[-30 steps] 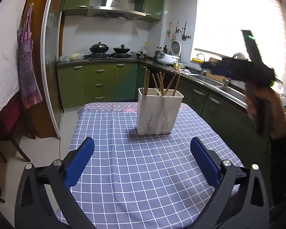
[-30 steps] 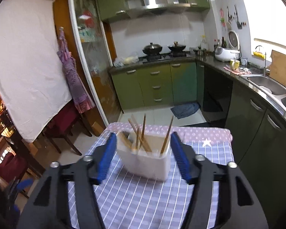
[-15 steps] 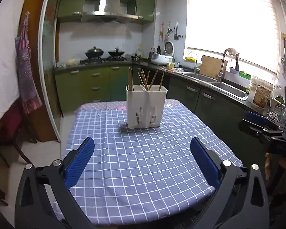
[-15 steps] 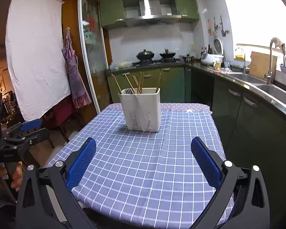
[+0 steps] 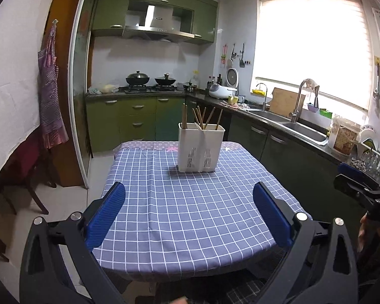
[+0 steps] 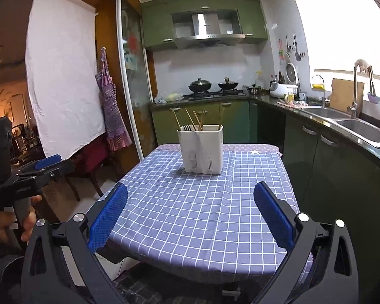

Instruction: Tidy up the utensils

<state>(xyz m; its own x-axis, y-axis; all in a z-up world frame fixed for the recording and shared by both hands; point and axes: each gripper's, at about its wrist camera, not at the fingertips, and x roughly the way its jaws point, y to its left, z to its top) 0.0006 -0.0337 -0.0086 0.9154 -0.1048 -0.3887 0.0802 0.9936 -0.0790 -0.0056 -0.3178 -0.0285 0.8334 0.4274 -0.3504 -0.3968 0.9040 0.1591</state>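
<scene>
From the left wrist, we see our left gripper (image 5: pixel 188 211) spread wide and empty; the white holder (image 5: pixel 201 149) with its upright chopsticks (image 5: pixel 202 117) stands straight ahead at the table's (image 5: pixel 187 217) far end. From the right wrist, our right gripper (image 6: pixel 190 212) gapes empty too (neither is clearly nearer).

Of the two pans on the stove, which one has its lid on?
The left pan, domed lid on; the right pan shows only an upright handle.
</scene>
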